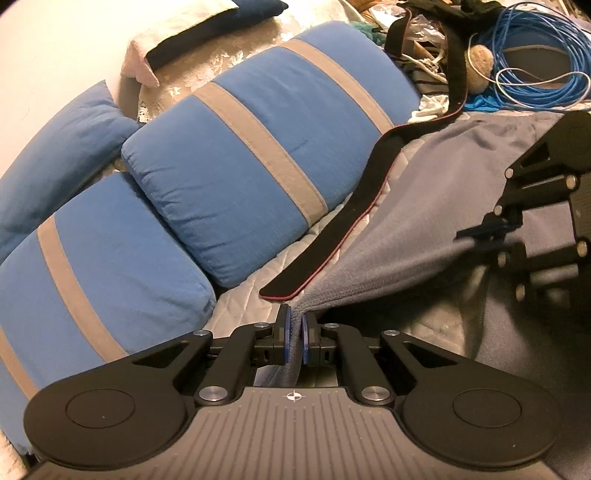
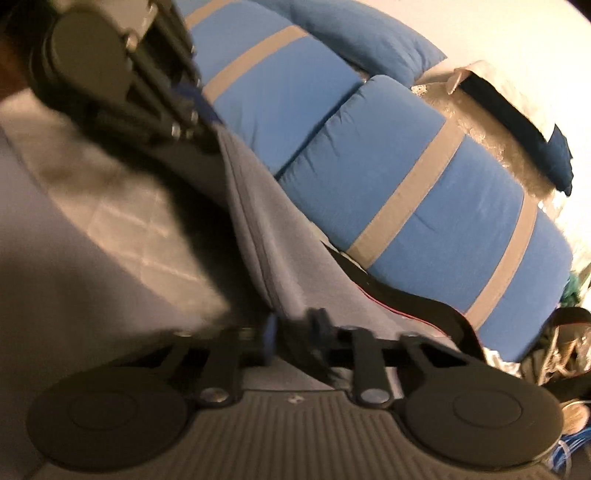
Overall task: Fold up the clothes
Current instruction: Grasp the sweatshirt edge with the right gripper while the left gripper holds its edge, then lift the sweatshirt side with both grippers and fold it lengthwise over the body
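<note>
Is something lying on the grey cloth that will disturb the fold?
Yes. A black strap lies along the edge of the grey cloth, beside the striped pillow. Both grippers already hold the cloth.

This is a bedroom in a home. A bed with a pale quilted cover fills the view. Along it lie blue cushions with grey stripes, with a plain blue pillow just beside them at 9 o'clock. A folded blanket, pink and dark blue, lies near the white wall at 11 o'clock. At 1 o'clock the bed carries household clutter: a coil of blue cable, a black strap with a red edge, a small beige plush ball and some crumpled clothes. A grey fleece garment is spread over the cover.
</note>
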